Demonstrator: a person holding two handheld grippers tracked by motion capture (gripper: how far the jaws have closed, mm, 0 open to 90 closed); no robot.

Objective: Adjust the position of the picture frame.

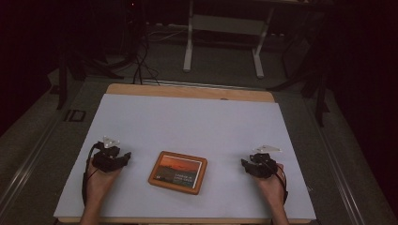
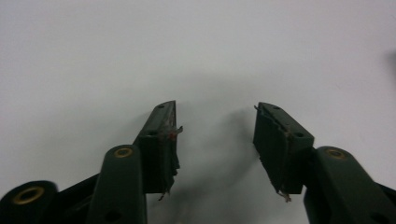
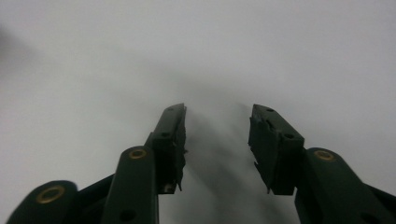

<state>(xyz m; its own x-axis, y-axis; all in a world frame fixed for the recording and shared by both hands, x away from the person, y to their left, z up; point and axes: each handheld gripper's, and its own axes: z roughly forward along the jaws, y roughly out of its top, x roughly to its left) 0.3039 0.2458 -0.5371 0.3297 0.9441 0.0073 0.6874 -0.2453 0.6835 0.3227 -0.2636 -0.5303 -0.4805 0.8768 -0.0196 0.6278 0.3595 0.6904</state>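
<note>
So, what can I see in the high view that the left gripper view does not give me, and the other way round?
The high view alone gives the framed picture lying flat between the two hands, the right gripper, the wooden table edge and the floor beyond. The left gripper view alone gives a close look at the worn pads, with frayed bits at their edges and nothing between the open jaws. Both share the left gripper and the white table cover.

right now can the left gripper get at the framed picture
Probably yes: the left gripper sits beside the framed picture with bare white table between them, and its jaws stand open with nothing held.
</note>
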